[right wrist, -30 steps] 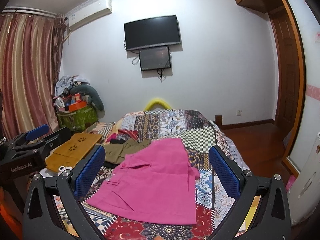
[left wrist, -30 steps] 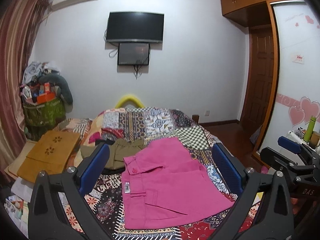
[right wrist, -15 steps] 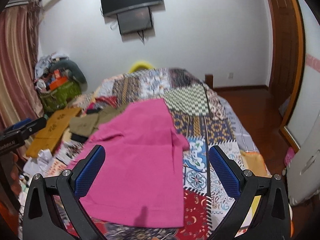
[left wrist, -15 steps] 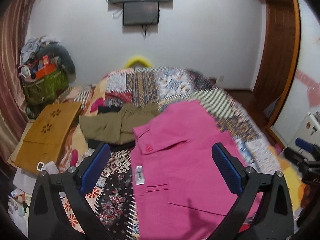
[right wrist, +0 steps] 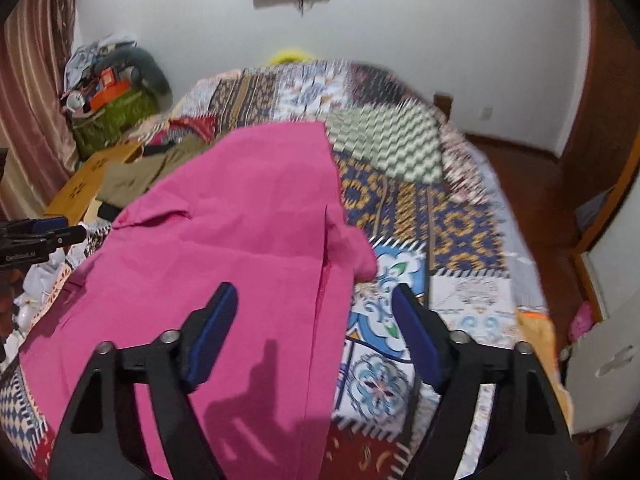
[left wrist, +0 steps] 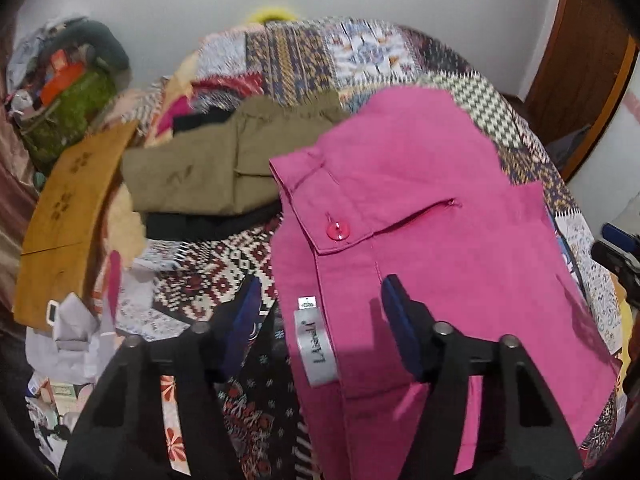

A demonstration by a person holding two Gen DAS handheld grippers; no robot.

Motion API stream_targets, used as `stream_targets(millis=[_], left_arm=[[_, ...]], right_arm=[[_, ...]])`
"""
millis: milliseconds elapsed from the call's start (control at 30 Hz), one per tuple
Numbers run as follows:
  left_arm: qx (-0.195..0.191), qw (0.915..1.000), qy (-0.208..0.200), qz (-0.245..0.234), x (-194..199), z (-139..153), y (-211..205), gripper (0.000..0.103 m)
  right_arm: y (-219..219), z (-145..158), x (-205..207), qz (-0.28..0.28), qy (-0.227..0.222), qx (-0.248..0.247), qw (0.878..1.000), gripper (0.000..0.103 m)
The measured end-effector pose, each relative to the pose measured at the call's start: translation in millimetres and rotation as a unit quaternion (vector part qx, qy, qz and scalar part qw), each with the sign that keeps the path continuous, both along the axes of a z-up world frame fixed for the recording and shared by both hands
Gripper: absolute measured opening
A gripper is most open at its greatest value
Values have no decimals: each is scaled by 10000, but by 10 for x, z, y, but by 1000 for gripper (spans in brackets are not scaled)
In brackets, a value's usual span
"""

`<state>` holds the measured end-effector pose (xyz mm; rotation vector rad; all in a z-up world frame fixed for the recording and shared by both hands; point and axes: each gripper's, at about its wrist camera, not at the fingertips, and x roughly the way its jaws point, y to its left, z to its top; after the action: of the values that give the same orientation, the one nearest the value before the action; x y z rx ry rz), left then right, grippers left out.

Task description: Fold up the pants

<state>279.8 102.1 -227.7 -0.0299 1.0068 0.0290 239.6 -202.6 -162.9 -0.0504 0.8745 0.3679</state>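
Observation:
Pink pants (left wrist: 432,248) lie flat on a patchwork bedspread (left wrist: 304,52), waistband with a pink button (left wrist: 338,231) and a white label (left wrist: 316,348) toward me. My left gripper (left wrist: 320,320) is open, just above the waistband's left edge, straddling the label. In the right wrist view the pants (right wrist: 224,232) spread to the left. My right gripper (right wrist: 316,336) is open, low over the pants' right edge near the bedspread (right wrist: 460,216). Neither gripper holds cloth.
Folded olive pants (left wrist: 216,172) on a dark garment lie beyond the pink pants. A tan flat board (left wrist: 68,216) and papers sit at the bed's left edge. A cluttered green basket (right wrist: 116,112) stands by the curtain. Wooden floor (right wrist: 532,216) lies to the right.
Both grippers have tilted down and moved closer to the pink pants. Their jaws have narrowed from wide open to a smaller gap. The pants have not moved.

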Motion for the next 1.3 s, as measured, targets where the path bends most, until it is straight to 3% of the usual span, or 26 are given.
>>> stream_targets(millis=[133,300,467,667,767,800,833,867,1033,1300], left_arm=[[-91,9994,283,-198,179,-152,-12,51],[-329,9965,636,-421,352,-346,-20,50],[-549,9940,677,-662,405,-431,-45,50],[-735,9931,684,-599,466,-453,-7,41],[-754,9933,664,-569,461,-451,8,33],[-739,9935,659,-564,453,-448,11,30],[-594,9949,650,-501,443,-446,10,16],[-402,9959,682,-435,438,-456,10,12],[-314,9959,702,-477,363,-461,62,9],[156,9956,786,-486,432,-517,1,9]], right_arm=[[37,-189,265,183,415,91,9989,57],[153,-365,502,409,650,0,9970,56],[222,-486,709,571,716,-179,9956,53],[199,-660,911,669,1118,176,9913,24],[237,-739,902,782,1202,181,9895,18],[245,-753,896,801,1204,139,9894,11],[255,-769,893,782,1204,19,9896,9],[262,-784,883,811,1212,-59,9893,8],[268,-799,775,873,1133,-312,9892,6],[136,-798,699,648,1206,-442,9896,2]])
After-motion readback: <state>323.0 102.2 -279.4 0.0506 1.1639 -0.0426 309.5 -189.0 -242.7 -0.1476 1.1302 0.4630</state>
